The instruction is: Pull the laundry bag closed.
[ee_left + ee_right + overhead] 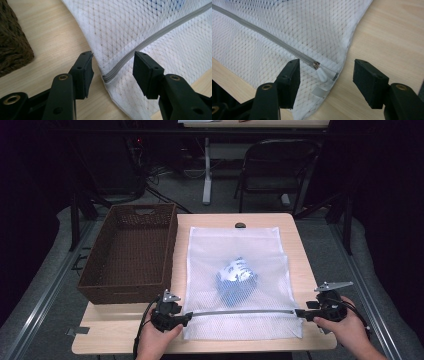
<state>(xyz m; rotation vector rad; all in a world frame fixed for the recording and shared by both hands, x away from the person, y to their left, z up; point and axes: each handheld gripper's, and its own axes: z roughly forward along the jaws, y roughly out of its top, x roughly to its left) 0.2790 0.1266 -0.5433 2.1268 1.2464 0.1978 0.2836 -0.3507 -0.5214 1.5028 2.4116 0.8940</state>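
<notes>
Nearest to me, at the front edge of the light wooden table (125, 332), my two hands hold the grippers at either end of a grey zipper (240, 312) that runs across the near part of a white mesh laundry bag (210, 255).

My left gripper (186, 317) sits at the zipper's left end. In the left gripper view its jaws stand apart, with the closed end of the zipper (110, 75) lying in the gap between them, and neither pad touches the mesh.

My right gripper (300, 313) sits at the zipper's right end. In the right gripper view its jaws are also spread wide, clamping nothing. The white zipper pull (322, 75) lies between them, closer to the left jaw, at the bag's rounded corner, with bare table under the right jaw.

The bag lies flat on the table's middle and right, and the zipper looks closed along its whole length. Inside the bag, past the zipper and near its centre, is a bunched cloth item in blue and white (236, 281); I cannot tell what kind of garment it is.

Farther left, just beside the bag, stands a dark brown woven basket (100, 287), and I see nothing in it.

Beyond the table stands a dark folding chair (277, 170).
</notes>
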